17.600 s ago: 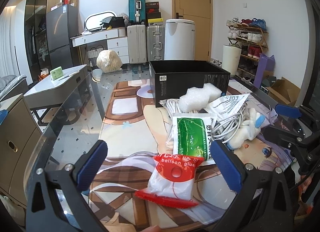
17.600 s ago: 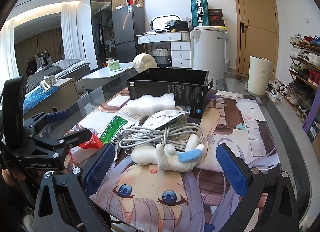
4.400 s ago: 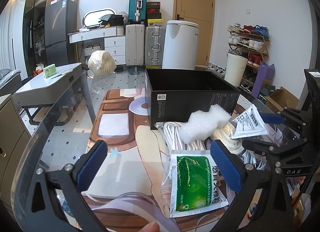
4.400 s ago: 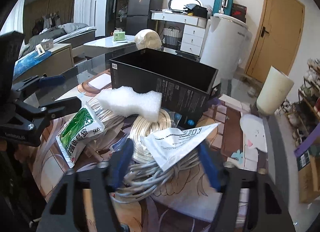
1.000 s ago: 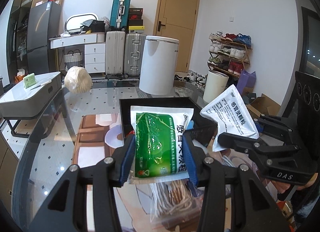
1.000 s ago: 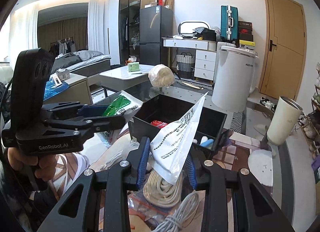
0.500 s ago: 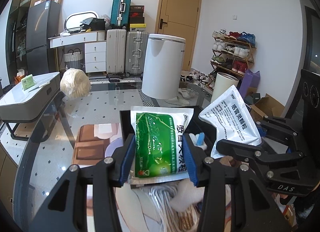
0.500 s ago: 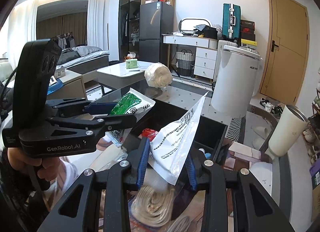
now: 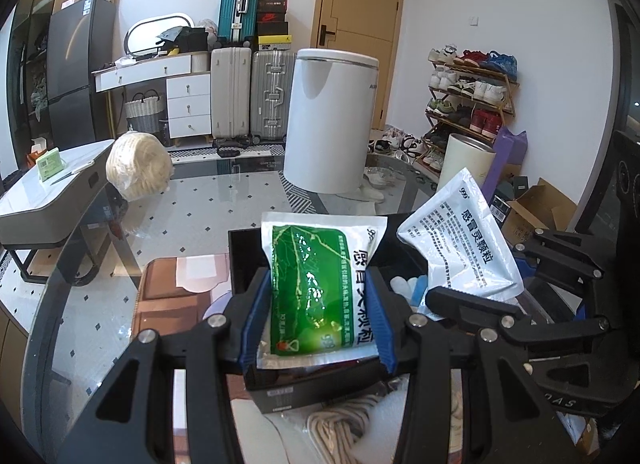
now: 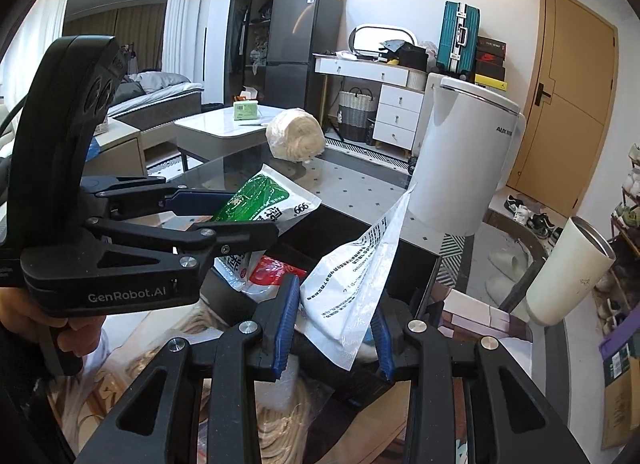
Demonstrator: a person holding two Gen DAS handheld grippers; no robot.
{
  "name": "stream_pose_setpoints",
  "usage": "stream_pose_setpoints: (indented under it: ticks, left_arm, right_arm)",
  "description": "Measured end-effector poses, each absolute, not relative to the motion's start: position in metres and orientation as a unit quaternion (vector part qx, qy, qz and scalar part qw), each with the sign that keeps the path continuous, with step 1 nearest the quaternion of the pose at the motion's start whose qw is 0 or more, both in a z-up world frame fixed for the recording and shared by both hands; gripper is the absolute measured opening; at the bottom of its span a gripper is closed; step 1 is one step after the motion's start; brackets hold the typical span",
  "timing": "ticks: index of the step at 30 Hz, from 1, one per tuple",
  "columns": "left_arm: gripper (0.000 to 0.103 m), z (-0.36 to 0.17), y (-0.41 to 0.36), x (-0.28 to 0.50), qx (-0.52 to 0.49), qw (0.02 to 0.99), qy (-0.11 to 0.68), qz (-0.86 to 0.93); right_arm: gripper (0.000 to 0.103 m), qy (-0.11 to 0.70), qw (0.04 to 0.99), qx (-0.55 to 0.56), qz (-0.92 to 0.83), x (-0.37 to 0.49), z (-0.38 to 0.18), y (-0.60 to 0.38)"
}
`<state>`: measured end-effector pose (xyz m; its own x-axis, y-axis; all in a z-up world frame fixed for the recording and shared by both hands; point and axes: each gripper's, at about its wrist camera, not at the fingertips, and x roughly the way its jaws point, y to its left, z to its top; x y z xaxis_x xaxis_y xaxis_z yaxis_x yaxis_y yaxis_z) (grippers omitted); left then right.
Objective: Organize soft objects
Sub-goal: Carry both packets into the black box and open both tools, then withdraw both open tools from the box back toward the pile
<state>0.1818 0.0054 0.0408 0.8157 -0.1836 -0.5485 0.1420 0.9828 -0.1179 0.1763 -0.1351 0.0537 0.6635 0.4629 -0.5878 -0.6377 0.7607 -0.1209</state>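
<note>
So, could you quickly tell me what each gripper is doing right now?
Left gripper: closed on the green sachet.
Right gripper: closed on the white sachet.

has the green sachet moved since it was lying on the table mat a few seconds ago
Yes. The green sachet is off the mat, clamped upright in the left hand-held gripper and carried forward, now over the black box that stood beyond it.
</note>
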Motion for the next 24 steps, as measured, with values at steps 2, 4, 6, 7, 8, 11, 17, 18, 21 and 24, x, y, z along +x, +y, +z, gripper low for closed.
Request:
stream_pose_setpoints:
  ticks: [2, 4, 6, 7, 8, 11, 17, 18, 21, 24]
  left_arm:
    - [0.045, 0.039, 0.006, 0.186, -0.037, 0.951, 0.294, -0.084]
    - [0.046, 0.037, 0.007, 0.189, -0.040, 0.950, 0.297, -0.084]
    - [0.047, 0.037, 0.007, 0.191, -0.044, 0.950, 0.298, -0.087]
    - [0.048, 0.037, 0.007, 0.190, -0.044, 0.950, 0.298, -0.087]
    - [0.048, 0.037, 0.007, 0.190, -0.043, 0.950, 0.298, -0.087]
    - [0.052, 0.037, 0.006, 0.189, -0.039, 0.950, 0.298, -0.086]
    - [0.093, 0.038, 0.006, 0.188, -0.040, 0.949, 0.301, -0.084]
    - [0.097, 0.039, 0.007, 0.186, -0.043, 0.950, 0.299, -0.083]
    - [0.103, 0.041, 0.009, 0.177, -0.048, 0.953, 0.290, -0.078]
    - [0.103, 0.042, 0.010, 0.166, -0.046, 0.956, 0.283, -0.067]
  right_arm:
    - [0.034, 0.274, 0.898, -0.165, 0.303, 0.179, 0.053, -0.132]
    - [0.037, 0.278, 0.895, -0.170, 0.304, 0.182, 0.052, -0.127]
    - [0.049, 0.279, 0.892, -0.176, 0.308, 0.183, 0.051, -0.125]
    - [0.057, 0.277, 0.893, -0.178, 0.306, 0.183, 0.052, -0.125]
    - [0.060, 0.274, 0.895, -0.179, 0.304, 0.182, 0.053, -0.125]
    - [0.062, 0.270, 0.898, -0.179, 0.297, 0.179, 0.057, -0.131]
    - [0.083, 0.261, 0.908, -0.160, 0.288, 0.163, 0.066, -0.155]
    - [0.084, 0.260, 0.909, -0.155, 0.286, 0.160, 0.068, -0.159]
    - [0.091, 0.263, 0.912, -0.141, 0.283, 0.151, 0.069, -0.168]
    - [0.100, 0.267, 0.913, -0.124, 0.282, 0.142, 0.069, -0.176]
